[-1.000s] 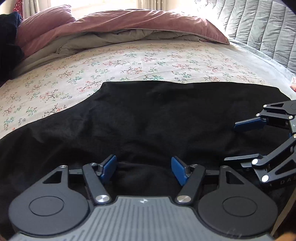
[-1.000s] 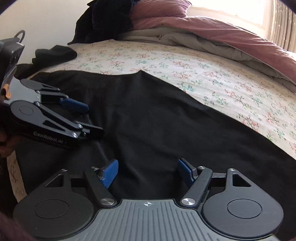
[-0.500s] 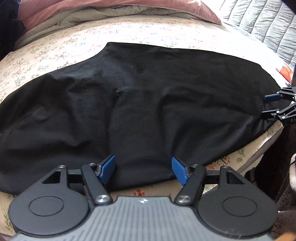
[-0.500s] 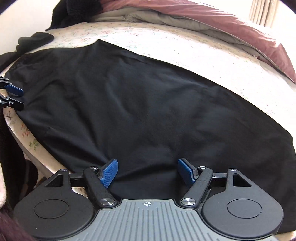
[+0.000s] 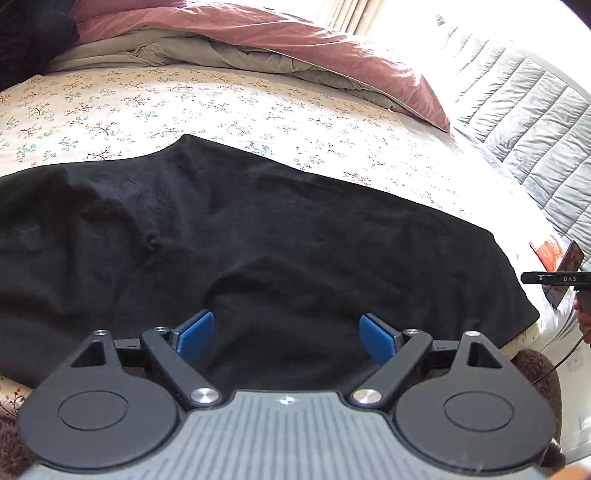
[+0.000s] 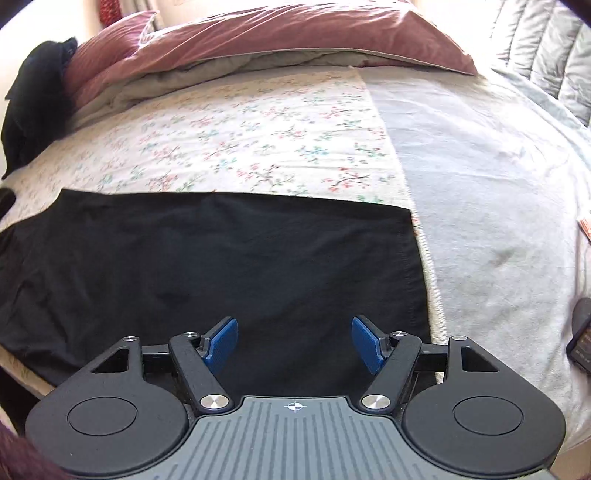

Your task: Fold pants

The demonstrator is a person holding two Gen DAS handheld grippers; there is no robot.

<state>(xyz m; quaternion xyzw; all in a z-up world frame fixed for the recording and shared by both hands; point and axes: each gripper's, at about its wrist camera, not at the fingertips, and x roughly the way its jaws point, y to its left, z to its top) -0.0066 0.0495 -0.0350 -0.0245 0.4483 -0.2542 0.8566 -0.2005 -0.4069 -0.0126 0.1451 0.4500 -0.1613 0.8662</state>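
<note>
Your left gripper (image 5: 286,338) is spread wide with nothing between its blue pads (image 5: 195,334), poised above the near edge of the black pants (image 5: 258,251). The pants lie flat on the floral sheet (image 5: 221,107), spread across the front of the bed. In the left wrist view the far edge of the cloth runs from a peak left of centre down to a corner at the right, close to the bed's edge. Some rumples sit in the cloth left of centre. Your right gripper (image 6: 293,345) is likewise wide apart and grips nothing; it sits over the near edge of the pants (image 6: 221,266) by their right end. There a straight stitched hem (image 6: 410,266) runs front to back, just beside the sheet's border and a plain grey blanket (image 6: 498,177). Beyond the far edge, bare floral sheet (image 6: 258,147) reaches back to the bunched mauve duvet (image 6: 295,33), well apart from the pants. A dark garment heap (image 6: 33,107) sits at the far left corner. A dark device (image 6: 581,339) lies on the blanket at the right margin; what it is you cannot tell. In the left wrist view, a black bar marked DAS (image 5: 557,277) pokes in at the right edge.
</note>
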